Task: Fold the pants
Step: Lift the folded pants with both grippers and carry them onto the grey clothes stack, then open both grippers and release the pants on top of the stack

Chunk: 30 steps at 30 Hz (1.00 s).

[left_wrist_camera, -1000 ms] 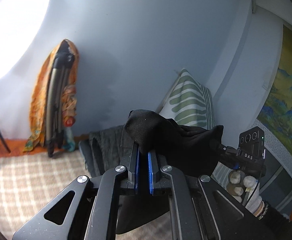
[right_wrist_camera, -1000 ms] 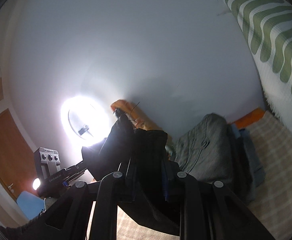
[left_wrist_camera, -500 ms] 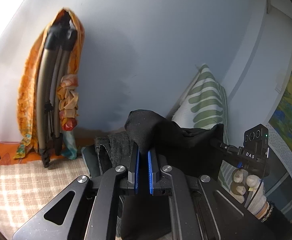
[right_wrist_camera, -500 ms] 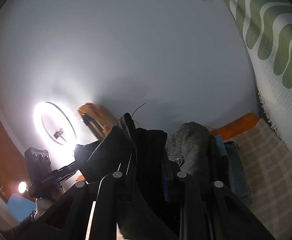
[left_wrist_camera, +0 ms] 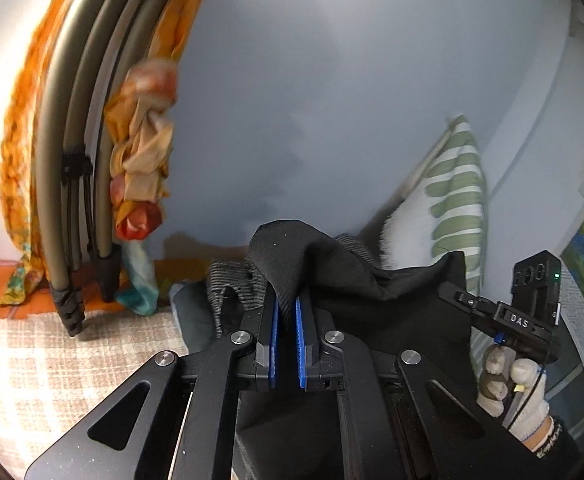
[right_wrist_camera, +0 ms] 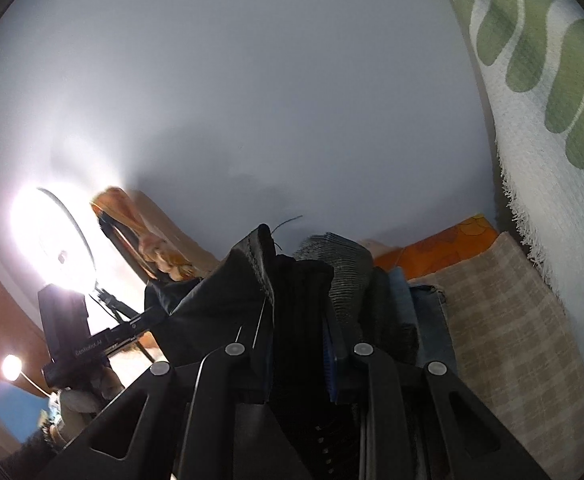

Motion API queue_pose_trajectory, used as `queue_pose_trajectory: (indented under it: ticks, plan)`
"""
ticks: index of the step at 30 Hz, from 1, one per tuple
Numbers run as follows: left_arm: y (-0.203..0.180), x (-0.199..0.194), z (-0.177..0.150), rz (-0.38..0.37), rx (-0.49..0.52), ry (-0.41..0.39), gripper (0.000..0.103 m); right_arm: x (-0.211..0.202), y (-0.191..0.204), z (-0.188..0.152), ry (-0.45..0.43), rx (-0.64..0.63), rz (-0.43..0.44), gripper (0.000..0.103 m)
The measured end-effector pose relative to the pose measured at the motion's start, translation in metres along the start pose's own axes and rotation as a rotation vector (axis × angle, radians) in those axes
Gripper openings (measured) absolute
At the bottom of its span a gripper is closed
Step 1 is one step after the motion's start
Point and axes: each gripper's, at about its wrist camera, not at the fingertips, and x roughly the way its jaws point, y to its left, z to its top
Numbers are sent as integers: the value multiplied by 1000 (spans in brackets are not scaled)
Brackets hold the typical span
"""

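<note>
Black pants (left_wrist_camera: 372,292) hang stretched between my two grippers, held up in the air. My left gripper (left_wrist_camera: 286,312) is shut on one bunched edge of the pants, the cloth pinched between its blue pads. My right gripper (right_wrist_camera: 298,320) is shut on another edge of the pants (right_wrist_camera: 227,292), with a seamed hem poking up above the fingers. The right gripper also shows at the right of the left wrist view (left_wrist_camera: 456,296), clamped on the cloth. The left gripper shows at the left of the right wrist view (right_wrist_camera: 147,316).
A pile of grey and blue folded clothes (right_wrist_camera: 344,264) lies against the wall on a checked beige cover (right_wrist_camera: 504,312). A green-striped pillow (left_wrist_camera: 452,208) leans at the right. A folded chair with orange cloth (left_wrist_camera: 83,160) stands at the left. A ring light (right_wrist_camera: 51,248) glares.
Both grippers have moved forward toward the wall and the clothes pile, still holding the pants. The chair and pillow look larger and closer.
</note>
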Motion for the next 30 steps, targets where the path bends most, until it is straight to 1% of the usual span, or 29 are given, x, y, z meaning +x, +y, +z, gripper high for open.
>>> queue_pose_trajectory:
  ticks: [6, 12, 14, 15, 16, 19, 22, 23, 24, 27, 29, 30]
  plan:
    - [3, 23, -3, 47, 13, 15, 5, 22, -17, -1, 50, 8, -60, 19]
    - [6, 36, -3, 98, -2, -7, 7, 29, -23, 4, 75, 17, -96, 20]
    - [9, 38, -2, 120, -14, -1, 10, 33, -25, 4, 94, 34, -113, 24]
    - [10, 38, -1, 128, -14, 3, 10, 36, -27, 4, 100, 41, -126, 30]
    - [11, 39, -1, 146, -11, 8, 11, 36, -27, 5, 100, 44, -151, 41]
    - [13, 37, 1, 206, 16, 10, 16, 31, -28, 6, 95, 55, -201, 57]
    - [19, 30, 1, 213, 4, 4, 17, 28, -31, 6, 90, 61, -242, 61]
    - [20, 29, 0, 219, 13, 2, 21, 26, -31, 6, 85, 58, -258, 63]
    - [20, 28, 0, 231, 23, 5, 28, 25, -29, 8, 80, 54, -273, 65]
    - [18, 23, -2, 233, 44, 8, 34, 21, -22, 11, 62, 12, -348, 69]
    - [17, 18, -4, 224, 52, 10, 36, 18, -14, 14, 46, -22, -401, 70]
    - [16, 13, -5, 223, 59, 8, 39, 15, -10, 15, 36, -40, -423, 70]
